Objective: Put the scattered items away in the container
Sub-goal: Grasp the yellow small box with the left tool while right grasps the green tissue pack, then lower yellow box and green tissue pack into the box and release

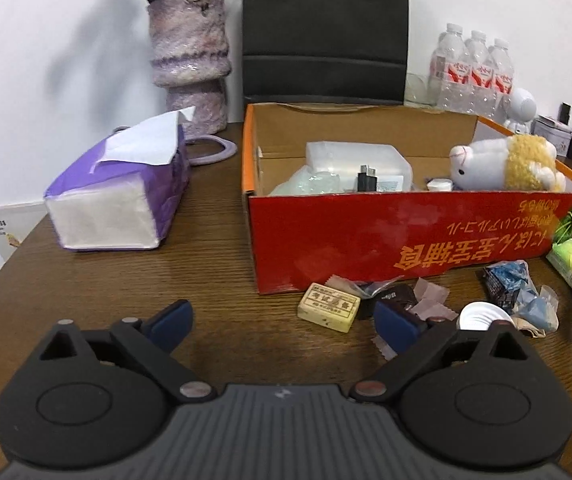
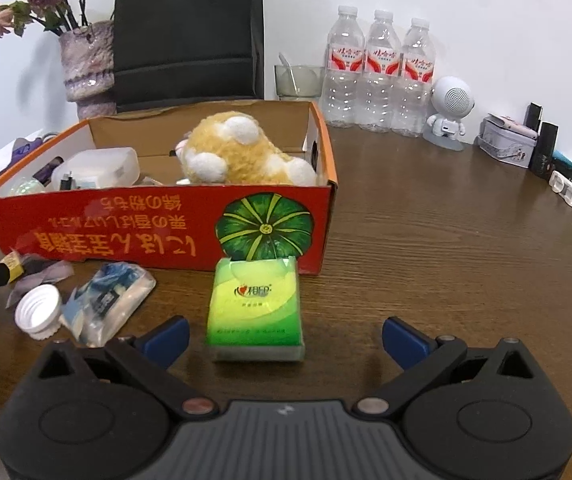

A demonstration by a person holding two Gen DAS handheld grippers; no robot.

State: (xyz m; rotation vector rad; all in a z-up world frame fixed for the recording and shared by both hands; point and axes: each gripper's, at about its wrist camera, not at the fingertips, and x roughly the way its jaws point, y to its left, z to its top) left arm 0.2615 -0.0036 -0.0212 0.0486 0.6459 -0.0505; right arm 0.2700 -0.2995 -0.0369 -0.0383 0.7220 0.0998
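We are at the approach stage of another pick-up. The green tissue pack (image 2: 255, 308) lies on the table (image 2: 446, 248) just ahead of our right gripper (image 2: 284, 338), a little toward its left finger (image 2: 167, 338), its far end touching the front wall of the red box (image 2: 125, 232). That gripper stands wide open and holds nothing. Our left gripper (image 1: 288, 326) is likewise spread wide and empty; the cream eraser (image 1: 329, 307) sits just beyond the gap, nearer its right finger (image 1: 396, 326), with dark wrappers (image 1: 396, 298) beside it.

Farther out, past that right finger, lie the white cap (image 1: 482, 316) and a crumpled blue packet (image 1: 522, 292). The box already holds a plush toy (image 2: 241, 152) and a clear plastic case (image 1: 358, 164).

The next move, as we judge it, calls for bringing the right fingers forward either side of the tissue pack and shutting on its long sides, while the left shifts toward the eraser.

The left gripper's right finger covers part of the wrappers, so we cannot count them. The box's near wall hides what lies on its floor. The packet's contents are unclear.
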